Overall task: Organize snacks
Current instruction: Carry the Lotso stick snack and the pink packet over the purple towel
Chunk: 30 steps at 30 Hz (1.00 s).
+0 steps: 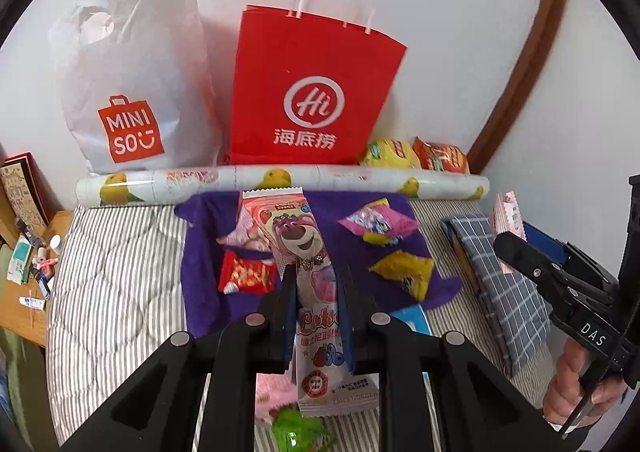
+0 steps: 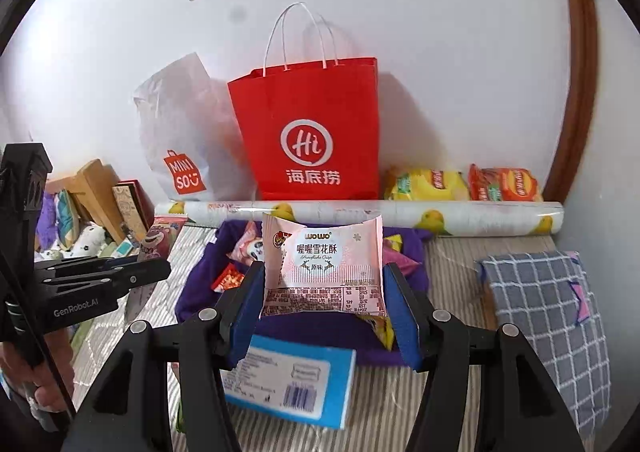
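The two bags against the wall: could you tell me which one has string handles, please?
The red paper bag; the white plastic bag beside it has only a cut-out grip.

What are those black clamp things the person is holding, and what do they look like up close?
They are handheld two-finger grippers. The left gripper and right gripper are matte black plastic, with angular linkage arms joined by round silver pivot pins and blue pads lining the fingers. Seen from the side, one body bears white lettering, "GenRobot.AI"; the other reads "DAS".

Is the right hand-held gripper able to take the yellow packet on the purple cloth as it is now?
Probably not yet: the right hand-held gripper is already shut on the pink WOWO packet. The yellow packet lies uncovered on the purple cloth.
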{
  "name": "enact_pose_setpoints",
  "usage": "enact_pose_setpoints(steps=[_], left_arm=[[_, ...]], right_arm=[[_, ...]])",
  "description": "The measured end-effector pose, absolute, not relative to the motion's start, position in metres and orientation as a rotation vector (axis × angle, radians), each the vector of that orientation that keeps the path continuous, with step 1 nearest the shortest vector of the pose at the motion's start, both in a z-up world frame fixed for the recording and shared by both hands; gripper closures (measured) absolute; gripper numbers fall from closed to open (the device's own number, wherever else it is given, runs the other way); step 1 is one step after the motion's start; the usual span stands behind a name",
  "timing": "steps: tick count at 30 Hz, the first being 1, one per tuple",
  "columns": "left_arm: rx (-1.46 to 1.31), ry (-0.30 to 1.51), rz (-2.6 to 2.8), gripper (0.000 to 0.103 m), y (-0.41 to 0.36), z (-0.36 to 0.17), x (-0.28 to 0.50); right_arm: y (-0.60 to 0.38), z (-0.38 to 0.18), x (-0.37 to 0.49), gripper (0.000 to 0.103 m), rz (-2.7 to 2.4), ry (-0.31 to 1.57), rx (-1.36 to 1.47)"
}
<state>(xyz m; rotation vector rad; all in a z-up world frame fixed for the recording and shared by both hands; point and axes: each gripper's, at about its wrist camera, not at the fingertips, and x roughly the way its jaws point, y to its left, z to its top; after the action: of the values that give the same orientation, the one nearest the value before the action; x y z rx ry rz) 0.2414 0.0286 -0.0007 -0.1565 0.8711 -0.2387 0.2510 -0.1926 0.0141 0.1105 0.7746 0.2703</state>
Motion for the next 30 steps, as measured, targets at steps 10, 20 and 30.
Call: enact_pose_setpoints(steps=[10, 20, 30], left_arm=[[-0.181, 0.887, -0.189, 0.086, 0.04, -0.013, 0.278], [-0.203, 0.942, -0.163, 0.086, 0.052, -0.05, 0.308], [-0.235, 1.015, -0.184, 0.086, 0.06, -0.095, 0.327]], right_arm=[[-0.185, -0.005, 0.309, 0.045, 0.344, 0.816, 0.158], [-0.16, -0.045, 0.345, 0.045, 0.415, 0.888, 0.148], [-0.147, -0.095, 0.368, 0.045, 0.412, 1.029, 0.092]])
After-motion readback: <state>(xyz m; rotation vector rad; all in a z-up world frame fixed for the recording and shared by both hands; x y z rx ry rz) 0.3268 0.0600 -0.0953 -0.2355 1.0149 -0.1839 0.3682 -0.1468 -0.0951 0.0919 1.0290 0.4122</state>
